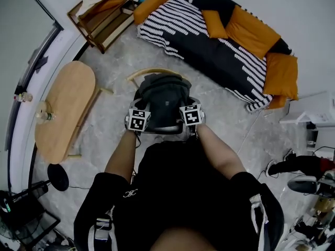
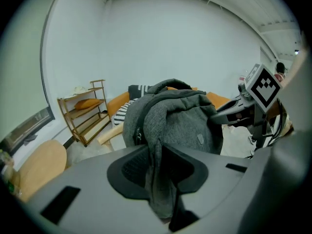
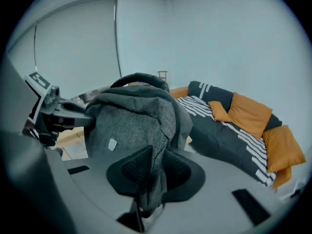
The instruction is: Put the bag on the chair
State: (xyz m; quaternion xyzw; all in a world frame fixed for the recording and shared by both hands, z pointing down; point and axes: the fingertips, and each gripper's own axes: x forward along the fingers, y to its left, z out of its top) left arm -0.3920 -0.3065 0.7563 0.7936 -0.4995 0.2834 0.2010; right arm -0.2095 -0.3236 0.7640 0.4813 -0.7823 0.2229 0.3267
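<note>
A dark grey fabric bag (image 1: 161, 99) hangs between my two grippers, just over a chair with a curved wooden back (image 1: 155, 72). My left gripper (image 1: 140, 116) is shut on a fold of the bag's left side, and the fabric (image 2: 180, 121) runs down between its jaws (image 2: 158, 172). The right gripper (image 1: 190, 113) is shut on the bag's right side, cloth (image 3: 136, 121) pinched between its jaws (image 3: 153, 172). Most of the chair seat is hidden under the bag. A light wooden piece of the chair (image 2: 109, 135) shows beside the bag in the left gripper view.
A black and white striped sofa (image 1: 220, 46) with orange cushions stands behind the chair. A wooden shelf rack (image 1: 102, 14) is at the back left. An oval wooden table (image 1: 63, 109) with a bottle (image 1: 45, 116) stands left. Shoes (image 1: 298, 166) lie at the right.
</note>
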